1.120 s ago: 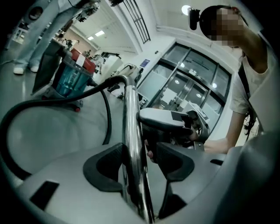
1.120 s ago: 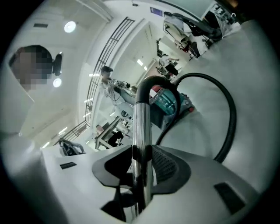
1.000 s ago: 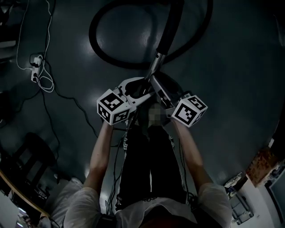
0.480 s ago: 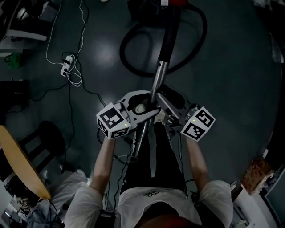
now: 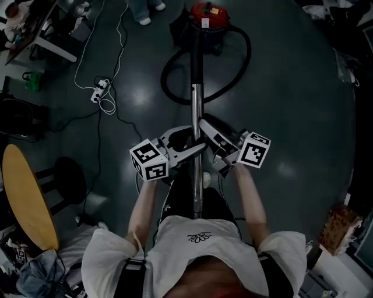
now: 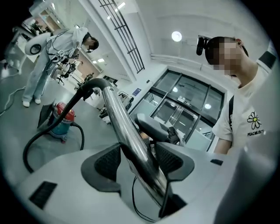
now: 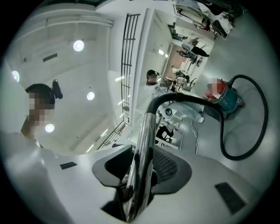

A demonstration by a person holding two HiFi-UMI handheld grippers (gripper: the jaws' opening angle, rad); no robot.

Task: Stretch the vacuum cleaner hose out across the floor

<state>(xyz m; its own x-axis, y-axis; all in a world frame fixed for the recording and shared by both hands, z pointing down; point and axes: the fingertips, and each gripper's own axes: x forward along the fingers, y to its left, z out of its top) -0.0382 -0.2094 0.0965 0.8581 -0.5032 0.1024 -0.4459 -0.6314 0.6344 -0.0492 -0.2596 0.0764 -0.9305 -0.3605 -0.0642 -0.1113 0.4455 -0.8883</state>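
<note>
The red vacuum canister (image 5: pixel 205 14) stands at the far end of the floor. Its black hose (image 5: pixel 236 70) curves round in a loop and joins the metal wand (image 5: pixel 197 105), which points straight away from me. My left gripper (image 5: pixel 192 142) and right gripper (image 5: pixel 205 132) are both shut on the wand, side by side, in front of my body. In the left gripper view the wand (image 6: pixel 127 131) runs between the pads of the left gripper (image 6: pixel 138 159), with the canister (image 6: pixel 59 120) beyond. In the right gripper view the right gripper (image 7: pixel 142 168) is shut on the wand (image 7: pixel 144 148); the hose (image 7: pixel 258 127) loops at the right.
A power strip with white cable (image 5: pixel 98 93) lies on the floor at the left. A dark stool (image 5: pixel 67 180) and a yellow round table (image 5: pixel 26 198) stand near my left side. Another person (image 6: pixel 48 57) stands near the canister. A box (image 5: pixel 341 224) sits at the lower right.
Both grippers have carried the wand back from the canister. The wand has swung from tilted to straight ahead, the canister has come into view and the hose loop lies farther off.
</note>
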